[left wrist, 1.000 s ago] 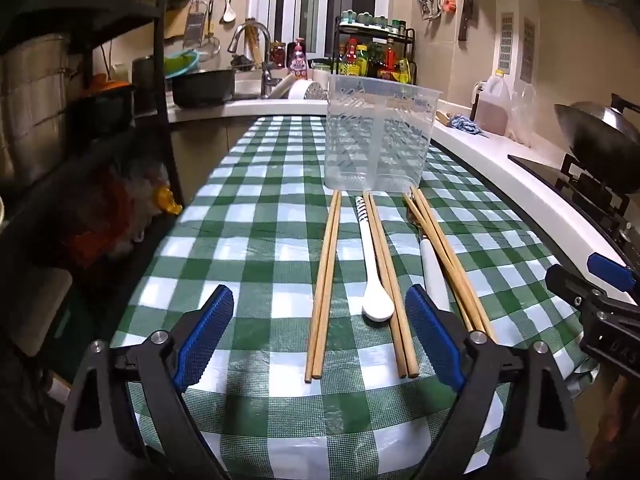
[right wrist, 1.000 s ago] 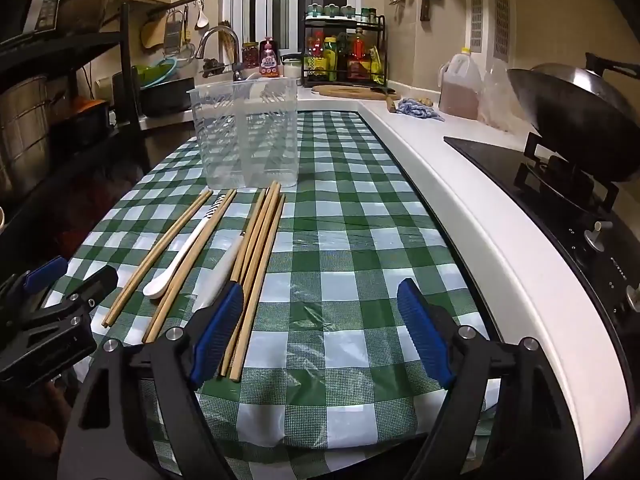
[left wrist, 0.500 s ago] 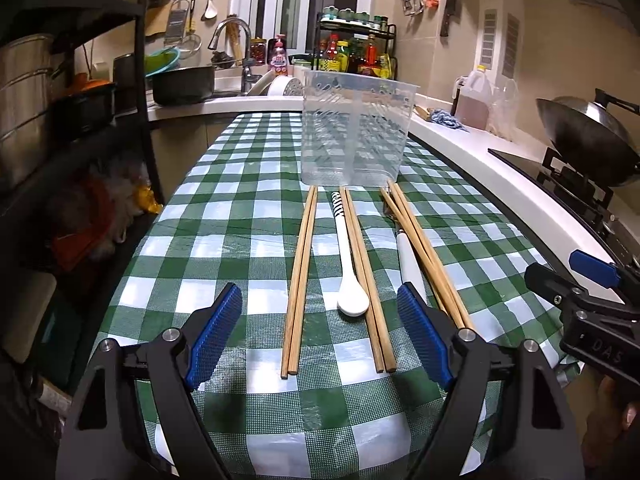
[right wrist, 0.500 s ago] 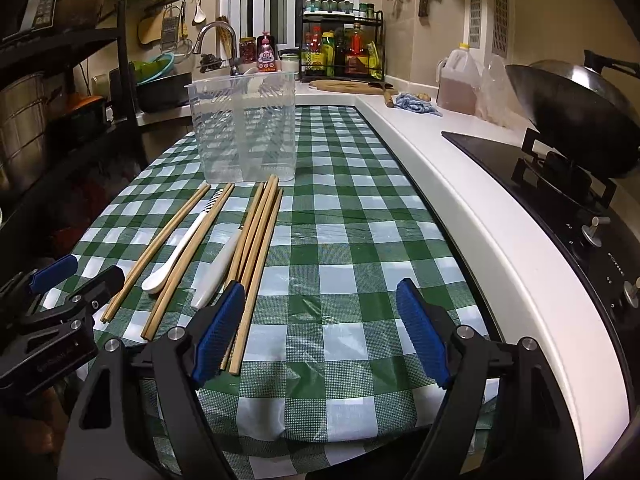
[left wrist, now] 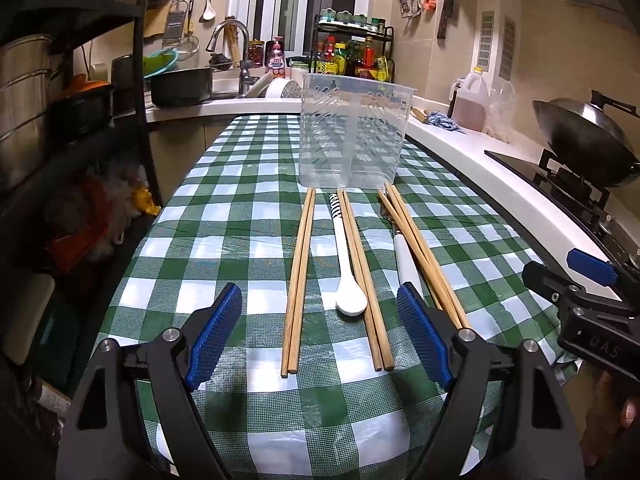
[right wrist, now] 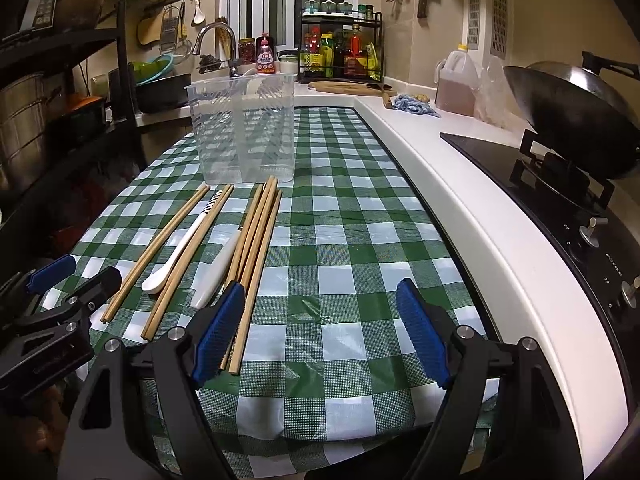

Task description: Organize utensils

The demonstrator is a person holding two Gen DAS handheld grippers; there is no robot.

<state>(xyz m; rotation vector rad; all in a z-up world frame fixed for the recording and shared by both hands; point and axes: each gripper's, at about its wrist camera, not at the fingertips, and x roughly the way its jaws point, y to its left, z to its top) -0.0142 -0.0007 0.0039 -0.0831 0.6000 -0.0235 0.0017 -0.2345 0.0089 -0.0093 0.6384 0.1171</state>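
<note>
From the left wrist view, we see our left gripper (left wrist: 320, 336) at the bottom of the frame with its blue pads wide apart and nothing between them. On the green checked tablecloth (left wrist: 224, 216) in the middle of the frame lie the utensils: one pair of chopsticks (left wrist: 298, 280) left of centre, a white spoon (left wrist: 347, 272) with a striped handle just beside a second pair of chopsticks (left wrist: 362, 276), and further right a white-handled utensil (left wrist: 404, 256) partly under a loose bundle of chopsticks (left wrist: 420, 252). A clear plastic holder (left wrist: 354, 132) stands upright above them, at the far tips of the chopsticks. Our right gripper (left wrist: 588, 280) shows at the right edge. A wok (left wrist: 584, 140) sits on the stove at upper right.

From the right wrist view, our right gripper (right wrist: 320, 332) fills the bottom of the frame, pads spread over bare tablecloth (right wrist: 360, 240), holding nothing. Its left pad overlaps the near ends of the chopstick bundle (right wrist: 256, 240) in the picture; we cannot tell whether they touch. The white-handled utensil (right wrist: 214, 272), spoon (right wrist: 172, 256) and remaining chopsticks (right wrist: 160, 248) lie left of centre, below the clear holder (right wrist: 244, 136). Our left gripper (right wrist: 60, 292) enters at the lower left edge, empty.
</note>
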